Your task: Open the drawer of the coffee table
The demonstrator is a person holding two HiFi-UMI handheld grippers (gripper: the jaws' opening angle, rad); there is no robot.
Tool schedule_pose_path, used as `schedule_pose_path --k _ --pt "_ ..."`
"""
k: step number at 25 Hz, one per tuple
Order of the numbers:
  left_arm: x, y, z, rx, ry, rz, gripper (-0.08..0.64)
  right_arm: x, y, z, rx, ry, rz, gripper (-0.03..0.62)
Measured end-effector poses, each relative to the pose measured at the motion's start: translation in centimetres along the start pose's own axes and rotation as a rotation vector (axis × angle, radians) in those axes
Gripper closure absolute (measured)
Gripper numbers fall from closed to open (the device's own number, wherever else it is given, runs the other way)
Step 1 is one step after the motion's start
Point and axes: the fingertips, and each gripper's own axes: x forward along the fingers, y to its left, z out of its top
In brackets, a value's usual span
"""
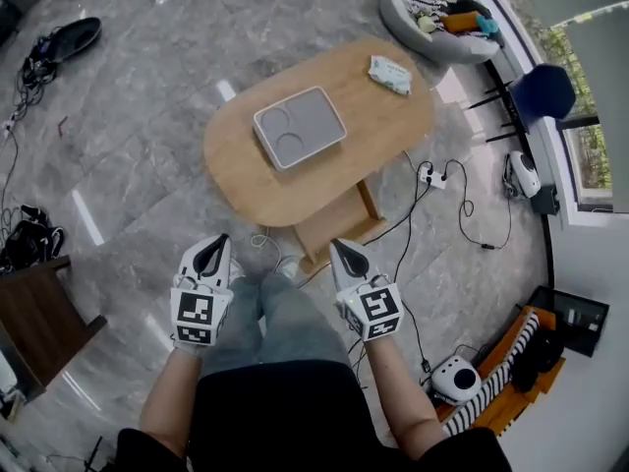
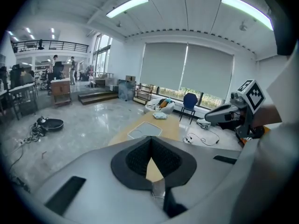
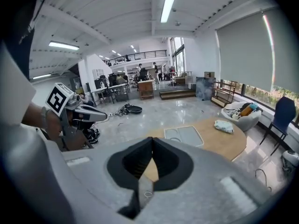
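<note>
The oval wooden coffee table [image 1: 393,126] stands ahead of me, bearing a grey tray [image 1: 300,126] and a white packet [image 1: 389,74]. From under its near edge a wooden drawer box [image 1: 334,232] juts out toward me. My left gripper [image 1: 218,244] and right gripper [image 1: 339,249] hang side by side above my legs, short of the table and touching nothing. Both are shut and empty. In the left gripper view the jaws [image 2: 150,146] meet in a line, with the table [image 2: 170,127] far beyond. The right gripper view shows its jaws [image 3: 152,148] pressed together too, with the tray [image 3: 183,135] far ahead.
A grey beanbag [image 1: 403,18] filled with things lies beyond the table, with a blue chair [image 1: 541,91] to its right. A power strip [image 1: 432,176] and cables trail right of the table. Dark wooden furniture [image 1: 34,313] stands at the left and a white device [image 1: 457,377] at the lower right.
</note>
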Motion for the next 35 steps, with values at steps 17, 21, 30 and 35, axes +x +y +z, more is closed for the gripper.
schedule_pose_path --k 17,21,30,35 --pt "-13.2 1.8 12.1 0.046 -0.166 0.108 0.545 -6.5 7.8 14.0 -0.087 -0.157 0.102 0.595" --pt "-14.7 2.4 13.7 0.074 -0.192 0.111 0.545 -6.6 9.2 16.3 -0.101 -0.197 0.116 0.595" --pt "-18.1 4.4 15.4 0.078 -0.244 0.137 0.545 -6.6 13.3 20.1 -0.162 -0.263 0.167 0.595" --pt "-20.2 5.8 16.4 0.057 -0.277 0.189 0.545 -6.4 14.5 21.3 -0.187 -0.287 0.181 0.595"
